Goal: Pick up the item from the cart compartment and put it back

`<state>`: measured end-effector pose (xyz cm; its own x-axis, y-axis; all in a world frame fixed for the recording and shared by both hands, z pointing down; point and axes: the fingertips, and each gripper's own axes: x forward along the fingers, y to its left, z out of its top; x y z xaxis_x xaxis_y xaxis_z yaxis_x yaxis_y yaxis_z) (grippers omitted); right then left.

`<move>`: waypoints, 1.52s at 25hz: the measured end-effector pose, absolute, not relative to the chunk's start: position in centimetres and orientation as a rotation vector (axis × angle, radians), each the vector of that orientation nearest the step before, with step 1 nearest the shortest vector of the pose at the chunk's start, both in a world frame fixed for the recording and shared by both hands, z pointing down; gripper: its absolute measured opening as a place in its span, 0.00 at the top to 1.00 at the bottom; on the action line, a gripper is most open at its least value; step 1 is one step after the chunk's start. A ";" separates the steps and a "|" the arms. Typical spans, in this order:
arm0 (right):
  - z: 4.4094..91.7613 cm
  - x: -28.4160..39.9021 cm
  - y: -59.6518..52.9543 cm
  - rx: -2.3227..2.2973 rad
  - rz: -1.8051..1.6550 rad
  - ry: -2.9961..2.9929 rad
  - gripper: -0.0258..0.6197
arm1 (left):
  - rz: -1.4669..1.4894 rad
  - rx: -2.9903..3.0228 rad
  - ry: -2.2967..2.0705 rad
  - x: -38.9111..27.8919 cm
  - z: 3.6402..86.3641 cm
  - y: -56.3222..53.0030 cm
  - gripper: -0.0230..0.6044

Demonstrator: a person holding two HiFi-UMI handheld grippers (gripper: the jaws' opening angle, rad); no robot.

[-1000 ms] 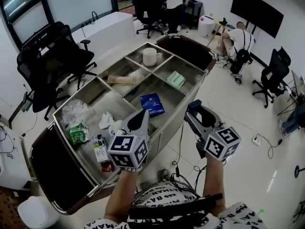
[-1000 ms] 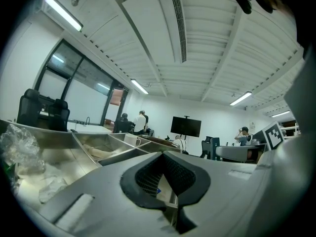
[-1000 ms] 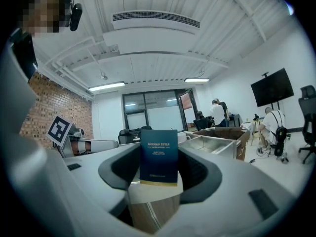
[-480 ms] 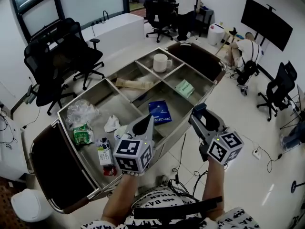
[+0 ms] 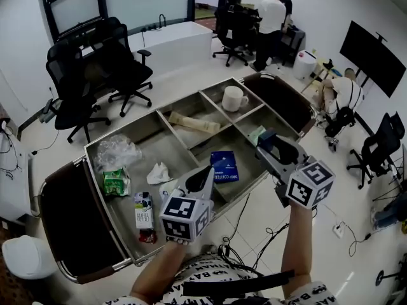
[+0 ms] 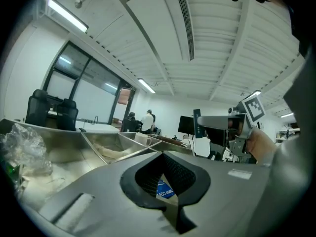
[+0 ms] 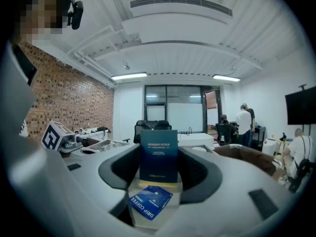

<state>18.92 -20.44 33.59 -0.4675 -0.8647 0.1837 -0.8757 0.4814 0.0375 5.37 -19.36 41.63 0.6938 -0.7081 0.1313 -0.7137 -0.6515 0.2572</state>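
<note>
My right gripper [image 5: 266,140] is shut on a dark blue box [image 7: 158,154], which stands upright between its jaws. It hovers at the cart's near rim, beside a green box [image 5: 255,134] that it partly hides. Below the held box, a blue drip coffee packet [image 7: 150,201] lies in the steel cart [image 5: 137,164] at its middle near compartment [image 5: 224,166]. My left gripper [image 5: 205,173] is shut and holds nothing, over the near rim left of that packet; its jaws [image 6: 168,181] meet at the tips.
A white mug [image 5: 233,98] and a long beige wrapped item [image 5: 194,122] lie in the far compartments. A clear bag [image 5: 116,151], green packet [image 5: 116,183], tissue [image 5: 158,172] and carton [image 5: 144,211] fill the left one. Office chairs [image 5: 79,84], people [image 5: 273,18] and floor cables [image 5: 273,234] surround the cart.
The head view has swung, so the cart sits more to the right. Both grippers stay at the near rim; the right one still holds the box, now closer to the green box.
</note>
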 end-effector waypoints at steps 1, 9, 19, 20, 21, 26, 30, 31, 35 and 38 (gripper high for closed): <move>33.2 18.4 -21.4 1.475 0.078 -2.549 0.57 | 0.020 2.605 -1.132 5.2 41.7 -19.6 0.96; 31.1 14.5 -28.1 1.253 0.050 -2.571 0.57 | 0.033 2.515 -1.195 3.6 43.0 -20.9 0.96; 37.7 6.8 -36.2 0.766 0.110 -2.365 0.57 | 0.092 2.396 -1.201 2.9 45.0 -22.7 0.96; 38.9 6.1 -36.9 0.716 0.120 -2.329 0.57 | 0.105 2.384 -1.197 2.8 45.4 -22.8 0.96; 40.1 5.6 -37.6 0.669 0.127 -2.292 0.57 | 0.113 2.374 -1.197 2.7 45.6 -22.8 0.96; 46.1 3.8 -40.2 0.480 0.161 -2.086 0.57 | 0.112 2.347 -1.200 2.1 46.0 -22.9 0.96; 51.2 3.7 -40.3 0.373 0.197 -1.930 0.57 | 0.087 2.327 -1.199 1.6 46.0 -23.0 0.96; 52.3 3.6 -40.3 0.354 0.200 -1.903 0.57 | 0.085 2.323 -1.201 1.5 46.1 -23.0 0.96; 55.0 3.3 -40.1 0.302 0.205 -1.825 0.57 | 0.073 2.320 -1.188 1.6 46.2 -22.7 0.96; 56.2 3.3 -39.8 0.262 0.202 -1.768 0.57 | 0.061 2.324 -1.188 1.6 45.9 -22.5 0.96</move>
<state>3.30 -39.84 56.20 -0.2001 -0.0667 0.9775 -0.2850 0.9585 0.0070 1.62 -22.46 45.87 0.6136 -0.7423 0.2692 -0.7661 -0.4770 0.4308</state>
